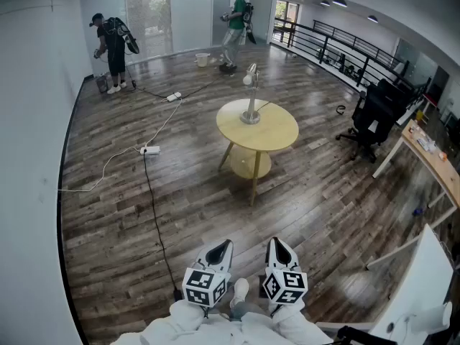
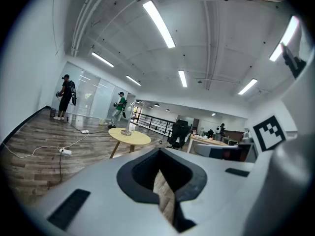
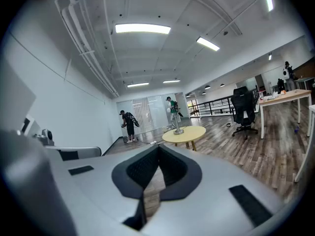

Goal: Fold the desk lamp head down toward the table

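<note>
Head view: desk lamp (image 1: 251, 105) on table (image 1: 277, 139), well beyond 2 closed jaws.

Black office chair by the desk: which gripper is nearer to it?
Right. The right gripper is down-left of the office chair in the head view; the left gripper sits even farther left.

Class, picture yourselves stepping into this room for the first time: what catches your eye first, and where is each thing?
A round yellow table stands alone mid-floor, with a desk lamp standing on it. In the foreground, the left gripper and right gripper sit side by side, both shut and empty, well short of the table. A person in black and a person in green stand by the far glass wall.
</note>
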The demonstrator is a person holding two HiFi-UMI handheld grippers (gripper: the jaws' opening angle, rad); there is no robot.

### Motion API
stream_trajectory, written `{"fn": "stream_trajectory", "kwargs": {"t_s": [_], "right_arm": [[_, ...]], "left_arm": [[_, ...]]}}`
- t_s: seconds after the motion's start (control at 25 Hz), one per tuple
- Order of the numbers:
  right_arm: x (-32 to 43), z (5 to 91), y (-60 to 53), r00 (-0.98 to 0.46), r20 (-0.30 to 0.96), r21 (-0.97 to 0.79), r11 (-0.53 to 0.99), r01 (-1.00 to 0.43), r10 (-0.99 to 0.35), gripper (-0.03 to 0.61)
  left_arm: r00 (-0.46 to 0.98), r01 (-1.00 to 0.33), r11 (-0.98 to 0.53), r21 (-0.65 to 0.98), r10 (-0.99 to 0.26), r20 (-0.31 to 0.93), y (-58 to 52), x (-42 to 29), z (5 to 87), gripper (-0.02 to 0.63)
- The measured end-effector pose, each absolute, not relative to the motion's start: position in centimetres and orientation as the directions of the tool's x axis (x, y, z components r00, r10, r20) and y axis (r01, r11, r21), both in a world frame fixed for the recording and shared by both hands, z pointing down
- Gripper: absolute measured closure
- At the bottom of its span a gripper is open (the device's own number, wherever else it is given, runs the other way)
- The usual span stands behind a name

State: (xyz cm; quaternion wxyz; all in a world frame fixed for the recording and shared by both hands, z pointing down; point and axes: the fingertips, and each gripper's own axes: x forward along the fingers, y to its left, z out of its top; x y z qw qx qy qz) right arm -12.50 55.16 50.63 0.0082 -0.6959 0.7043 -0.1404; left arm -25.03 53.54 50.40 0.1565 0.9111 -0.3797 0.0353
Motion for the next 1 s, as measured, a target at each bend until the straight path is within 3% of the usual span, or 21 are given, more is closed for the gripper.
{"fn": "stream_trajectory", "kwargs": {"t_s": [1.0], "right_arm": [[0.1, 51.0, 33.1, -0.067, 0.189, -0.242, 0.02, -0.97, -0.98, 0.566]], "left_arm": [[0.671, -0.741, -0.631, 0.232, -0.713, 0.204, 31.8, -13.2, 50.4, 0.614]]}}
